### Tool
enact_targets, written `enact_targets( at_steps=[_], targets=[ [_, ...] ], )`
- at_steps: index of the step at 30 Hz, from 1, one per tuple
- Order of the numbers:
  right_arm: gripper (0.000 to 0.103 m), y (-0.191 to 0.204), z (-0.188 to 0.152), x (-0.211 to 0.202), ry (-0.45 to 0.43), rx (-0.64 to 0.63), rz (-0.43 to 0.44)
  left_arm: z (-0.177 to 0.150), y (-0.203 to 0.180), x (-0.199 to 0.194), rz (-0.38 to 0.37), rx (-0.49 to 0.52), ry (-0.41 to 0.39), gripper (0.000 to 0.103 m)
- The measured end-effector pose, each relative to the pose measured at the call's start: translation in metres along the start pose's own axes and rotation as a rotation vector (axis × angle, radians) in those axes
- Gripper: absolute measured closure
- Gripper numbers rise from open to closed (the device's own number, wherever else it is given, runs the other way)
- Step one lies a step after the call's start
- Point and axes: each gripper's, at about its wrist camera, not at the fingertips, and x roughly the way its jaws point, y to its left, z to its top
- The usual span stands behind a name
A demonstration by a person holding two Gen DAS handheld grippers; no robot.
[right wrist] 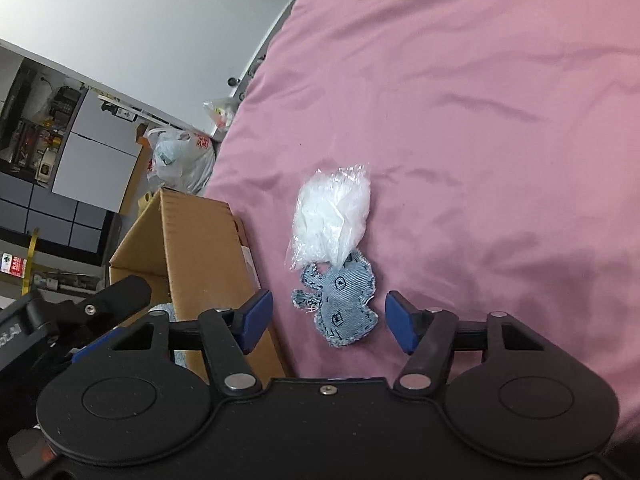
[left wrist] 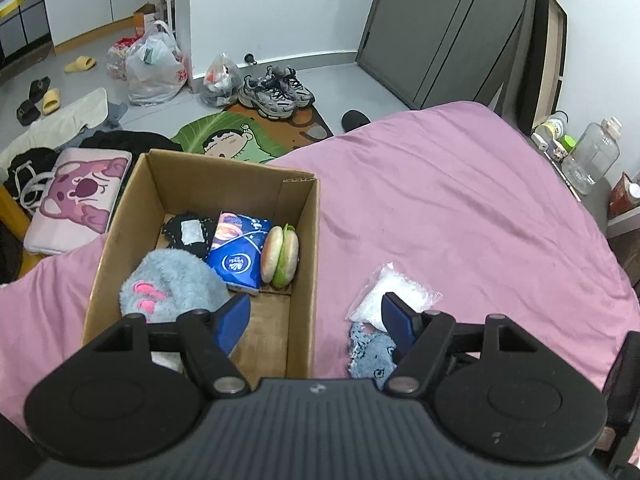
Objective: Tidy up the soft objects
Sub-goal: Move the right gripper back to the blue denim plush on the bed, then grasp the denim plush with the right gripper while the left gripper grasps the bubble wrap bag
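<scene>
on the pink bed [left wrist: 460, 200], left view: left gripper [left wrist: 316, 320] spread wide and holding nothing above the cardboard box [left wrist: 308, 240], which holds a fluffy blue plush [left wrist: 172, 284], tissue pack [left wrist: 240, 252] and burger toy [left wrist: 280, 256]. right view: right gripper [right wrist: 326, 320] also spread, holding nothing, straddling the denim patch toy [right wrist: 340, 304] that touches the white plastic bag [right wrist: 332, 212] just beside the box.

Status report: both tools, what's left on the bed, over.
Left tool open, empty, over box edge. Right tool open, straddling denim patch. White bag overlaps patch's far end. Nothing else blocking.
</scene>
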Motion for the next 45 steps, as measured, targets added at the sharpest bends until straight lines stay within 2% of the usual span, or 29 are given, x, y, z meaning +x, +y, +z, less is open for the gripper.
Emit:
enact_targets(
  at_steps=[7,8,10,12,15,18,30,34,45],
  targets=[
    [0.046,-0.003,0.002,0.021,0.053,0.022,0.001,0.009,-0.013,0.005,0.004,0.025,0.001,0.035],
    [0.049,-0.003,0.001,0.023,0.061,0.019,-0.003,0.01,-0.015,0.006,0.003,0.028,0.002,0.035],
    [0.06,-0.004,0.0,0.028,0.093,0.018,0.001,0.014,-0.021,0.009,0.0,0.038,0.003,0.035],
    [0.079,-0.005,-0.004,0.035,0.126,-0.002,-0.003,0.015,-0.028,0.012,-0.005,0.052,0.007,0.035],
    [0.084,-0.007,-0.006,0.032,0.118,-0.005,0.0,0.016,-0.039,0.018,-0.008,0.07,0.018,0.035],
    [0.086,-0.01,-0.002,0.021,0.077,0.0,-0.015,0.016,-0.048,0.025,-0.014,0.087,0.024,0.035],
    [0.086,-0.049,0.011,-0.006,-0.083,0.167,-0.069,0.004,-0.078,0.06,-0.025,0.139,0.091,0.035],
    [0.086,-0.055,0.016,-0.01,-0.133,0.178,-0.1,0.004,-0.084,0.072,-0.021,0.151,0.107,0.035],
    [0.087,-0.069,0.026,-0.004,-0.137,0.238,-0.076,0.002,-0.091,0.113,-0.012,0.165,0.185,0.033]
  ],
)
